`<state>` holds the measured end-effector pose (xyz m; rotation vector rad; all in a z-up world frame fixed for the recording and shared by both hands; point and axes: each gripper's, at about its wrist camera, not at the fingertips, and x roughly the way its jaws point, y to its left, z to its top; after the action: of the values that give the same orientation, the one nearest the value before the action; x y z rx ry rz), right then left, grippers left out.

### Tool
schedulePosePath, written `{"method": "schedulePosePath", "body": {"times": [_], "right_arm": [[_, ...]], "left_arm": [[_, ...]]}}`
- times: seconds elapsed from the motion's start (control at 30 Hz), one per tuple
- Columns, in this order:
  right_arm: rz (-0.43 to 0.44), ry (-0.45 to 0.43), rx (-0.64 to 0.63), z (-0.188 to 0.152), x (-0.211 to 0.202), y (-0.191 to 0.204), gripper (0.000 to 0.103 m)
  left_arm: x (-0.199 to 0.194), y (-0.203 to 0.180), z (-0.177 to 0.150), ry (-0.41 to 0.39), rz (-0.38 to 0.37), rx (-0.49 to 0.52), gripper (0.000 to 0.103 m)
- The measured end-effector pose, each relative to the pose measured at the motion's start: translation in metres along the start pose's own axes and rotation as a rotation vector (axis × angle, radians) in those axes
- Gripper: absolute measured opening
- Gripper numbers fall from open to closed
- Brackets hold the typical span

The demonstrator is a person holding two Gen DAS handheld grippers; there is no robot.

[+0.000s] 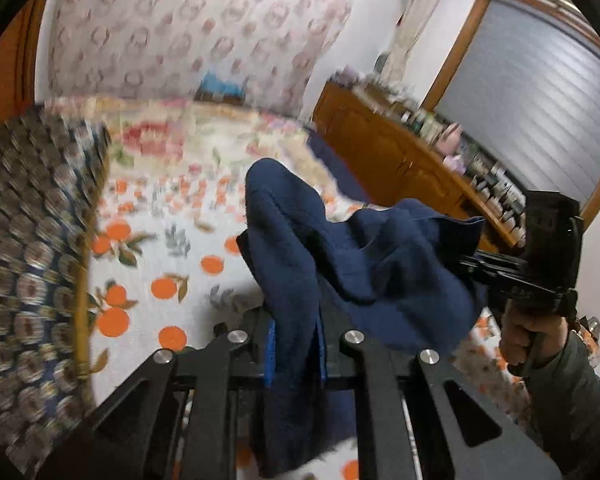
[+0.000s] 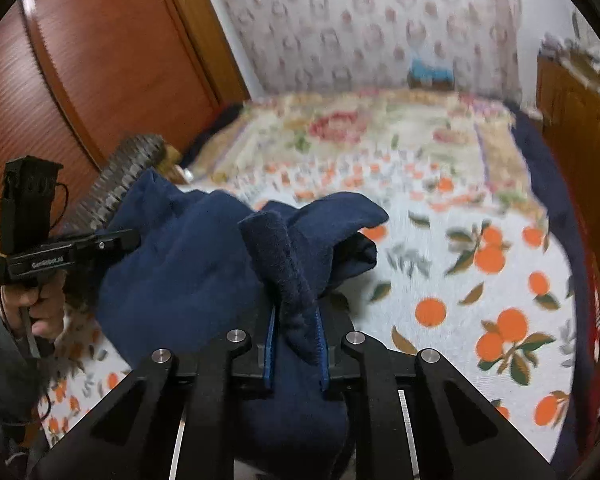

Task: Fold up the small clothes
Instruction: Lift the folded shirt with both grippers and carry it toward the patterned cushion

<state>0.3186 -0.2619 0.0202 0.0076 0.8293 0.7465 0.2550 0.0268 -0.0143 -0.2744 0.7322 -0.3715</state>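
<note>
Navy fleece garment (image 1: 380, 264) hangs bunched above the bed (image 1: 172, 264), unfolded. Left gripper (image 1: 296, 344) and right gripper (image 2: 296, 344) each have their fingers clenched on its cloth; folding seems barely begun.

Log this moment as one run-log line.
left gripper: shut on navy garment | right gripper: shut on navy garment | garment lifted above bedspread

Only one readable marking: "GenRobot.AI", printed in pale letters along the black side bar of the left gripper (image 2: 118, 240). Seen in the right wrist view only. Nothing else legible.
</note>
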Motion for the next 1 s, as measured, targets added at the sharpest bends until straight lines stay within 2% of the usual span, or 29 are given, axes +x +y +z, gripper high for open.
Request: {"method": "schedulePosePath", "body": {"times": [0.13, 0.27, 0.43, 0.6, 0.77, 0.87, 1.0], "right_arm": [[0.003, -0.082, -0.067, 0.016, -0.021, 0.031, 0.012], [0.035, -0.144, -0.127, 0.043, -0.033, 0.063, 0.012], [0.086, -0.182, -0.237, 0.089, -0.022, 0.108, 0.011], [0.131, -0.161, -0.412, 0.137, 0.026, 0.182, 0.011], [0.152, -0.097, -0.565, 0.169, 0.101, 0.256, 0.011], [0.145, -0.050, -0.622, 0.176, 0.150, 0.293, 0.011], [0.119, -0.012, -0.646, 0.173, 0.202, 0.319, 0.011]], "left_arm": [[-0.050, -0.014, 0.006, -0.109, -0.013, 0.022, 0.012], [-0.103, -0.009, 0.008, -0.217, 0.066, 0.024, 0.012], [-0.150, 0.027, -0.007, -0.296, 0.158, -0.043, 0.012], [-0.176, 0.076, -0.036, -0.344, 0.260, -0.148, 0.012], [-0.165, 0.117, -0.064, -0.298, 0.363, -0.220, 0.012], [-0.153, 0.130, -0.079, -0.265, 0.406, -0.252, 0.012], [-0.146, 0.133, -0.089, -0.250, 0.452, -0.254, 0.013]]}}
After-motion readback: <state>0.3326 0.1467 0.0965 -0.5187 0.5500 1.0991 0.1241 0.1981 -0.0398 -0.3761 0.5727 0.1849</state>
